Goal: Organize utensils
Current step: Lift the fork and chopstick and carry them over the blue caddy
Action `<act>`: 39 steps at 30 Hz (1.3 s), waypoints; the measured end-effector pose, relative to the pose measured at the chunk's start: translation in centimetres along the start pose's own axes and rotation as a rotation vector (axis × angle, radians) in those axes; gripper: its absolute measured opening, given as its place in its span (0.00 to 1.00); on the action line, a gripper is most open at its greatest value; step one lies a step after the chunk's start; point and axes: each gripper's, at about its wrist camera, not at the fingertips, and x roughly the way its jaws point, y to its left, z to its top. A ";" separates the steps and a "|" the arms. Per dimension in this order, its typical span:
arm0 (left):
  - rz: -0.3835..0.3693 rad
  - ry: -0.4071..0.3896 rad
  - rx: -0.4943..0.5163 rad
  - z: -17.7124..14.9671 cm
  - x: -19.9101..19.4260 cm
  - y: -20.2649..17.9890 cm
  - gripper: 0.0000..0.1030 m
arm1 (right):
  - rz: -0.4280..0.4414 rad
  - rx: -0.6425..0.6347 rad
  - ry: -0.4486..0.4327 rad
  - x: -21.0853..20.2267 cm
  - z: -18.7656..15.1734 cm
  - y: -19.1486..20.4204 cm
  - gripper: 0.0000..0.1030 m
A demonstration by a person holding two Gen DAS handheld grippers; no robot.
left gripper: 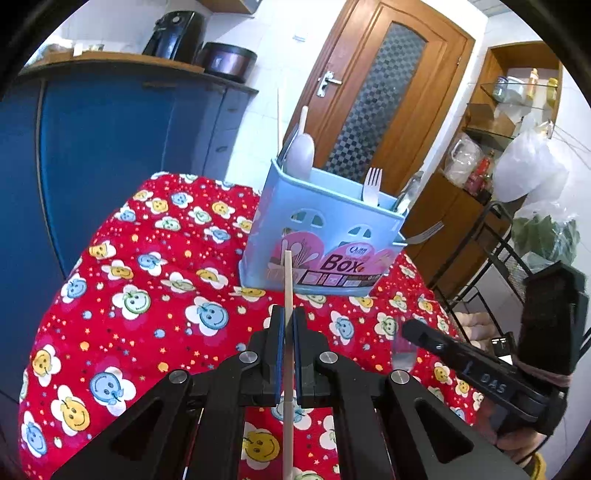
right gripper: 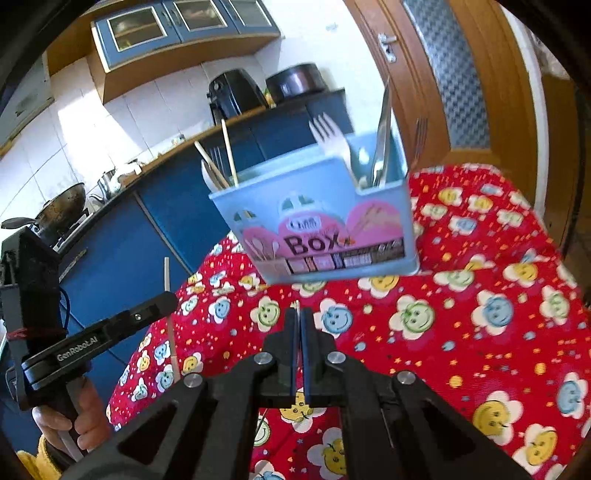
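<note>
A pale blue utensil box (left gripper: 325, 236) (right gripper: 321, 221) stands on the table's red smiley-face cloth (left gripper: 147, 295). It holds a white spoon (left gripper: 301, 155), a white fork (left gripper: 372, 184), metal cutlery (right gripper: 382, 140) and chopsticks (right gripper: 227, 147). My left gripper (left gripper: 288, 317) is shut on a pale chopstick (left gripper: 288, 280) that points up toward the box front. From the right wrist view the same left gripper (right gripper: 170, 299) shows at the left, off the table's edge. My right gripper (right gripper: 298, 314) (left gripper: 410, 326) hovers over the cloth short of the box, shut on a thin pale utensil whose tip (right gripper: 295, 304) pokes out; the utensil's kind is unclear.
Blue cabinets (left gripper: 92, 166) with a black air fryer (left gripper: 173, 33) on top stand behind the table. A wooden door (left gripper: 376, 92) is beyond the box. A black wire rack (left gripper: 491, 251) stands off the table's right edge. A metal fork (left gripper: 426, 232) sticks out beside the box.
</note>
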 end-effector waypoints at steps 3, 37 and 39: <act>-0.004 -0.014 0.006 0.2 -0.5 -0.2 0.04 | -0.009 -0.004 -0.036 -1.3 0.2 0.3 0.03; -0.020 -0.199 0.125 8.0 -2.3 -5.1 0.04 | -0.130 -0.084 -0.269 -7.6 7.5 1.0 0.03; -0.020 -0.210 0.129 8.6 -2.2 -5.4 0.04 | -0.134 -0.091 -0.279 -7.7 8.1 1.1 0.03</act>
